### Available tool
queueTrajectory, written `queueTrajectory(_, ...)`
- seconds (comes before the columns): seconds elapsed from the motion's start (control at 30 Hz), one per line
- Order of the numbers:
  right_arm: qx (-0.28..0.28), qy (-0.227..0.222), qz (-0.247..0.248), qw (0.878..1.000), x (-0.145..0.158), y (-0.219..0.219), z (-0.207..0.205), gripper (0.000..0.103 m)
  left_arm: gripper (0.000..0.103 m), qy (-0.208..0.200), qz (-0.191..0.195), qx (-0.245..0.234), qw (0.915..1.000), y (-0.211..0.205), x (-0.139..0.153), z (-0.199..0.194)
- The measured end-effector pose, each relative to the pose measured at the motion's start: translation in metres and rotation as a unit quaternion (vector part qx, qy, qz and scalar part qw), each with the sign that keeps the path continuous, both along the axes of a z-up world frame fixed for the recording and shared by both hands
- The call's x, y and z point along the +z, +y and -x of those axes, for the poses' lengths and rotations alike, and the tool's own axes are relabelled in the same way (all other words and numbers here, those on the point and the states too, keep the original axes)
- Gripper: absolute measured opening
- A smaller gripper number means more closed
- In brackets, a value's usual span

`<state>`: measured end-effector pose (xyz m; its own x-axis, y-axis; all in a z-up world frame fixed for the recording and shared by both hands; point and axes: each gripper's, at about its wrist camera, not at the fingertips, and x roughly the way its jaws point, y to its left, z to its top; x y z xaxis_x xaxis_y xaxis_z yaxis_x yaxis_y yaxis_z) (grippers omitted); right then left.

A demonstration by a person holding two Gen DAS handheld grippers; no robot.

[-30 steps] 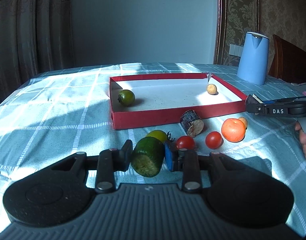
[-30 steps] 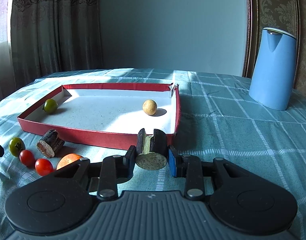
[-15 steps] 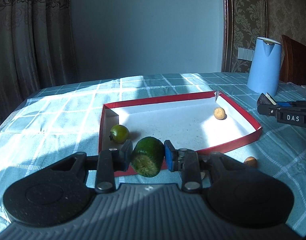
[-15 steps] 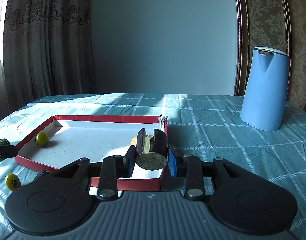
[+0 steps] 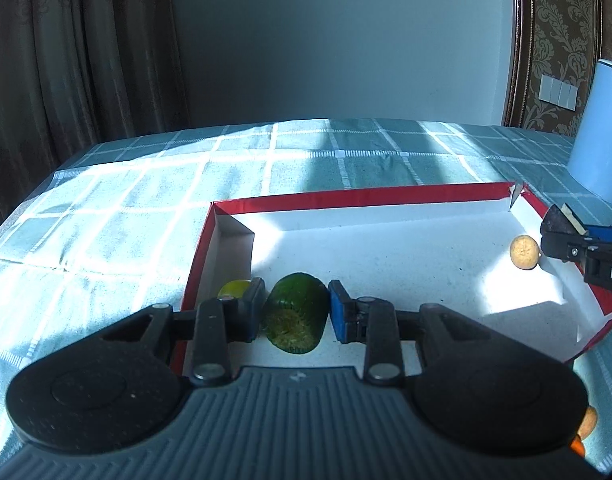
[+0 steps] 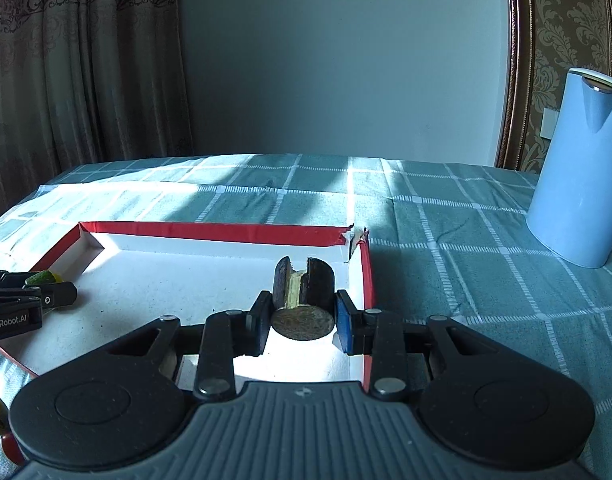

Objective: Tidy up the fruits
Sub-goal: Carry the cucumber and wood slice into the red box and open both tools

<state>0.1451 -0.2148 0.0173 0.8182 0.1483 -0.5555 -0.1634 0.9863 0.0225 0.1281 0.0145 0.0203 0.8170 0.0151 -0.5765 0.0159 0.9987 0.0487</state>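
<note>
Over the red tray (image 5: 386,196) both grippers clamp fruit — left gripper (image 5: 295,312) a green chunk (image 5: 295,316), right gripper (image 6: 301,320) a dark chunk (image 6: 303,300) — lower each before releasing.

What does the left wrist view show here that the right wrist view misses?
Left wrist only: the small tan round fruit in the tray, and the left claw shut on a green cut piece. Right wrist only: the right claw shut on a dark cut piece. Both: the red tray, blue kettle and checked tablecloth.

"GenRobot.AI" on the left gripper (image 6: 51,294); cut-off "DA" on the right gripper (image 5: 562,236).
</note>
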Motion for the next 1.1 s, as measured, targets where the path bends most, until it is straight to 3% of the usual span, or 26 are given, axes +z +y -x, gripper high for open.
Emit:
queueTrajectory(0.17, 0.036, 0.020, 0.002, 0.999, -0.006, 0.016, -0.012, 0.032, 0.031, -0.005, 0.011, 0.003, 0.9999, 0.002, 0.001, -0.008)
queueTrajectory(0.67, 0.075, 0.001, 0.070, 0.995, -0.014, 0.050, -0.014, 0.032, 0.031, 0.013, -0.022, -0.034, 0.9991, -0.017, -0.010, -0.008)
queueTrajectory(0.83, 0.091, 0.003, 0.074, 0.993, -0.014, 0.056, -0.013, 0.032, 0.031, 0.017, -0.015, -0.032, 0.9992, -0.015, -0.011, -0.008)
queueTrajectory(1.1, 0.105, 0.012, 0.092, 0.990, -0.021, 0.063, -0.013, 0.032, 0.043, 0.021, -0.016, -0.030, 0.9992, -0.014, -0.012, -0.008)
